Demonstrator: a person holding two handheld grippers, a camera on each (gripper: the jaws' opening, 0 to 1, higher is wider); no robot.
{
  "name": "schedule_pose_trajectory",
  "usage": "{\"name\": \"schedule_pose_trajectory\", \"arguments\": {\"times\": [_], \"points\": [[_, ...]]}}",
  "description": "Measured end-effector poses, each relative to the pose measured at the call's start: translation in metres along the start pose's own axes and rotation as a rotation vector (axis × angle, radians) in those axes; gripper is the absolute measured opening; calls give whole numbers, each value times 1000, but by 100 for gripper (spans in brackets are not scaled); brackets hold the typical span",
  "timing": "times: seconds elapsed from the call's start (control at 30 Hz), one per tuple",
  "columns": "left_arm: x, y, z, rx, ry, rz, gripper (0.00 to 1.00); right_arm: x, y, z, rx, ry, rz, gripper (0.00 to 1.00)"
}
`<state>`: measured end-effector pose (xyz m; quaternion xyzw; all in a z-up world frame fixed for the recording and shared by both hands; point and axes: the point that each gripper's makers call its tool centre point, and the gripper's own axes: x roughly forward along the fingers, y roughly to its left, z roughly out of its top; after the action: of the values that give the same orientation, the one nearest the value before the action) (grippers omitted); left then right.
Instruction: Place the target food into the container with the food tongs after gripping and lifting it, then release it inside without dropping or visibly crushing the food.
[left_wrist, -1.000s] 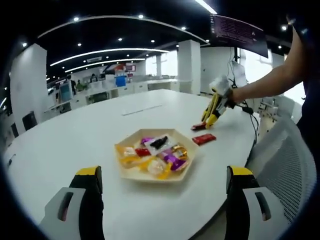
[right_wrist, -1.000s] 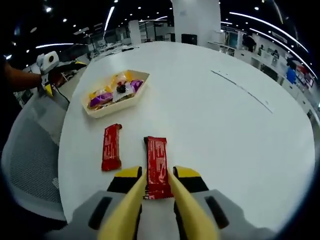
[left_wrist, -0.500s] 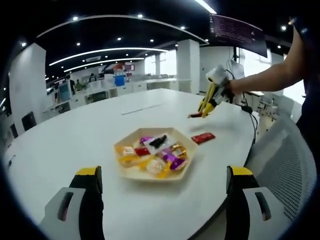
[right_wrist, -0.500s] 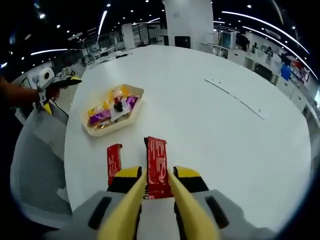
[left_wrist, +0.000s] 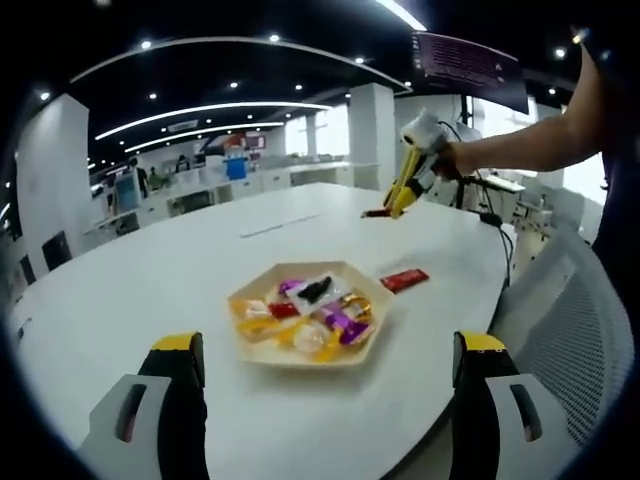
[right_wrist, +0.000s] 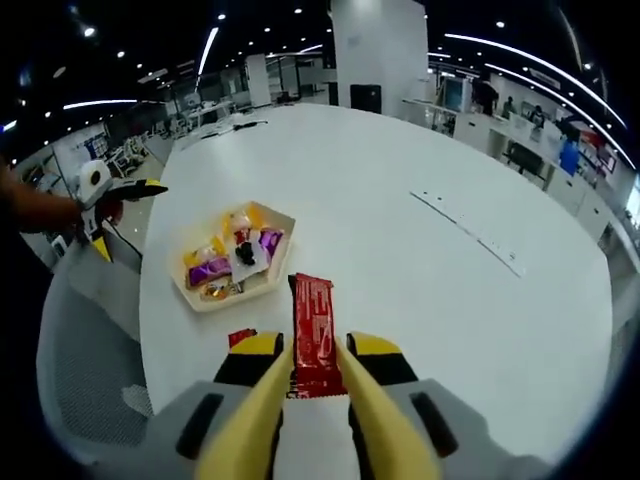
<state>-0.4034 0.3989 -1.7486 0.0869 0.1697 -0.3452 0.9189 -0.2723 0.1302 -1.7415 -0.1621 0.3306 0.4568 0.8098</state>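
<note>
Up above the white table, my right gripper has its yellow tongs clenched on a red snack bar, held in the air short of the tray. Ahead and left sits the hexagonal tray of wrapped sweets, with a second red bar lying on the table just beside it. My left gripper hangs near the tray, jaws spread wide and holding nothing.
</note>
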Motion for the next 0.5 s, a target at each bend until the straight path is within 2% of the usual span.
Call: {"name": "schedule_pose_trajectory", "arguments": {"times": [0.33, 0.5], "points": [[0, -1, 1, 9, -3, 4, 100, 1, 10, 27, -24, -25, -4, 24], [0, 2, 1, 3, -4, 12, 100, 6, 22, 42, -42, -45, 10, 24]]}}
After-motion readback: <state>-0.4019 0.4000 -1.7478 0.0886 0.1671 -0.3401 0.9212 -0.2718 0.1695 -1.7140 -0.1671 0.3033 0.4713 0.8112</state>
